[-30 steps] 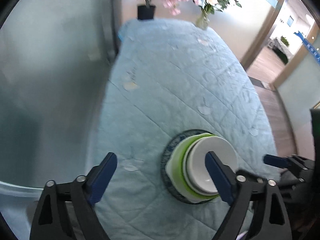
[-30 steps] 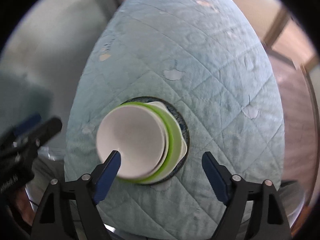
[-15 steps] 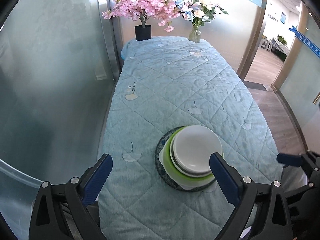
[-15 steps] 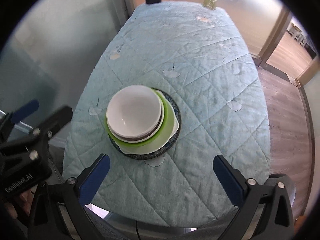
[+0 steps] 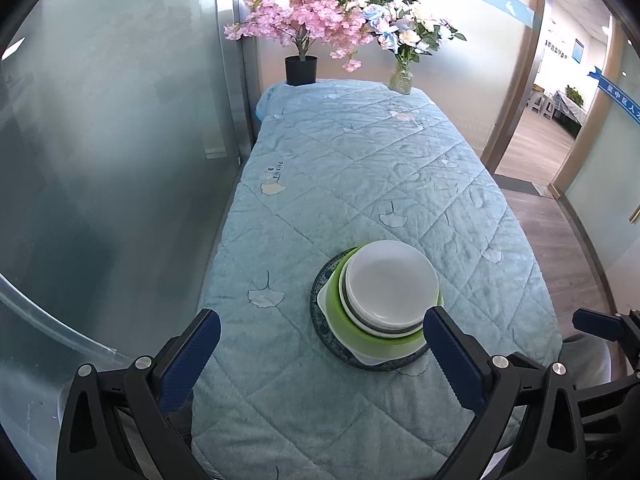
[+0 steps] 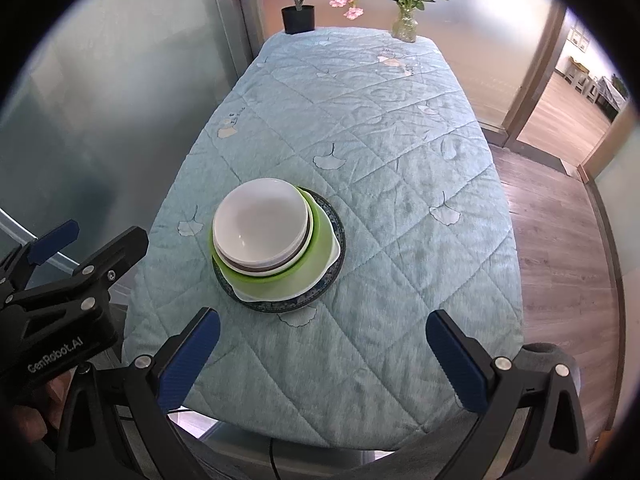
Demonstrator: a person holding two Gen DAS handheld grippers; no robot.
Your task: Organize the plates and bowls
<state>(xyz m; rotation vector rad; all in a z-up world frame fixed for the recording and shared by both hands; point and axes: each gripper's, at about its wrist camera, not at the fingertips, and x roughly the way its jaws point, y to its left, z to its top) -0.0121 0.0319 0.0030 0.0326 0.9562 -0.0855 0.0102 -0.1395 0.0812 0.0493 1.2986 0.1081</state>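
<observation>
One stack of bowls point(image 6: 260, 224), mouths up, on plate point(image 6: 330, 280); both grippers' jaws released, just widened, empty.

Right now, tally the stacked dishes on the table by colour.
White bowl: 1
Grey-rimmed dish under it: 1
Green bowl: 1
Dark blue patterned plate at the bottom: 1
Total: 4 told apart; any hidden between them cannot be seen.
</observation>
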